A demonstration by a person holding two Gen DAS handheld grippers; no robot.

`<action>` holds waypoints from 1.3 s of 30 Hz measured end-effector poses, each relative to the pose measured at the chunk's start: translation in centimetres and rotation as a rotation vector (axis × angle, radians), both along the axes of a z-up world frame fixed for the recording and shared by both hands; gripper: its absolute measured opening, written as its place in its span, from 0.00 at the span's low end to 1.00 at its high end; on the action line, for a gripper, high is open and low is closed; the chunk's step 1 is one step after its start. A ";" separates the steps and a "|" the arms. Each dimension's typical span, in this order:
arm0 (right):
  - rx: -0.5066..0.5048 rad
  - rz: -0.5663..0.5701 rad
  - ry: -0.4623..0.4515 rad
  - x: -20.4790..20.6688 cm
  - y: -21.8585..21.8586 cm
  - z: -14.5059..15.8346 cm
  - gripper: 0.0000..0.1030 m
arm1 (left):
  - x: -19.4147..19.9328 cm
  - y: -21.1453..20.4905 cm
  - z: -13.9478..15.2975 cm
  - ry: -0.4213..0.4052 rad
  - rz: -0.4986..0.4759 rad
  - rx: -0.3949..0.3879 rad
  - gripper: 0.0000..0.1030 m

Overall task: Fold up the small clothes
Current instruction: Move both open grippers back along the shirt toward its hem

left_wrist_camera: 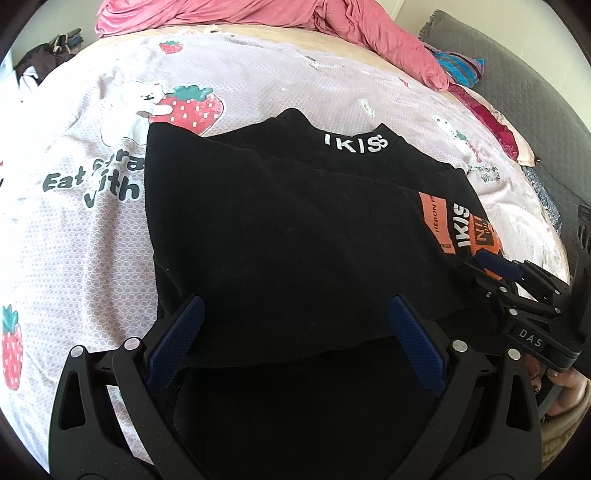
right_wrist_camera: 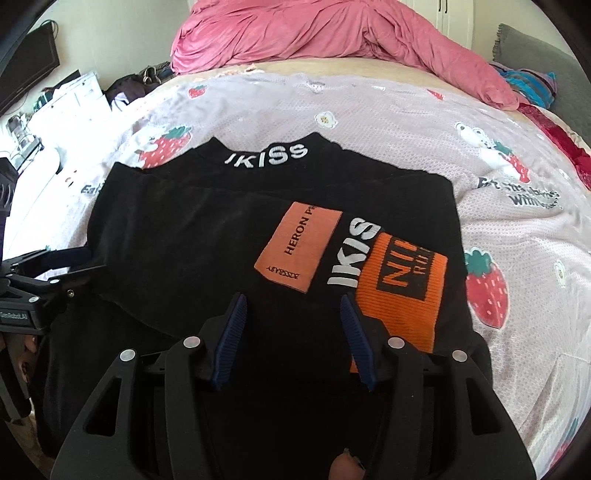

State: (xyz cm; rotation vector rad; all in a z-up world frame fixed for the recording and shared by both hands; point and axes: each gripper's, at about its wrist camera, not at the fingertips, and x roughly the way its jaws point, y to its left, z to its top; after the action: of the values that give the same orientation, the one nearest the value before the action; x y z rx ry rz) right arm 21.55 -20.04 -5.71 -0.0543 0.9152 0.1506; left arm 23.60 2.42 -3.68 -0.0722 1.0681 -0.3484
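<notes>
Left tool (left_wrist_camera: 293,325) sits nearest, jaws spread wide over the near hem of the black garment (left_wrist_camera: 280,229), nothing clamped between them. My right tool (right_wrist_camera: 291,325) is likewise wide open, blue pads (right_wrist_camera: 232,339) either side of the cloth, gripping nothing. Garment lies folded on the bed's strawberry-print sheet (left_wrist_camera: 92,236): sleeves turned in across the body, collar at the far edge reading "IKISS" in white. Orange patch (right_wrist_camera: 299,251) says "HERON P…", next to an orange-and-black ribbed cuff (right_wrist_camera: 402,295). Pink duvet (right_wrist_camera: 332,33) is bunched up at the far end.
</notes>
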 end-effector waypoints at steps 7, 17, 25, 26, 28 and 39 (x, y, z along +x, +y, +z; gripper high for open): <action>0.027 -0.022 -0.042 -1.5 -0.8 1.6 0.69 | -0.8 0.7 1.5 -0.033 0.017 -0.030 0.91; 0.062 -0.047 -0.124 -3.2 -1.3 4.2 0.92 | -2.3 1.5 3.5 -0.099 0.045 0.003 0.91; 0.079 -0.079 -0.170 -4.2 -1.8 5.6 0.93 | -3.0 2.6 4.3 -0.120 0.073 0.002 0.91; 0.080 -0.082 -0.174 -4.4 -1.8 5.7 0.93 | -3.2 2.7 4.6 -0.126 0.075 0.000 0.91; 0.083 -0.085 -0.182 -4.7 -1.9 6.1 0.93 | -3.5 2.9 4.9 -0.136 0.076 -0.004 0.91; 0.087 -0.080 -0.207 -6.5 -1.2 7.2 0.93 | -5.5 4.7 6.2 -0.182 0.093 -0.004 0.91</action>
State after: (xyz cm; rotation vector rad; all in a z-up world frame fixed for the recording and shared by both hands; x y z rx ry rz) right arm 15.08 -21.28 1.52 0.0472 0.7022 0.1079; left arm 18.12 7.07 2.52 -0.0922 0.8812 -0.2675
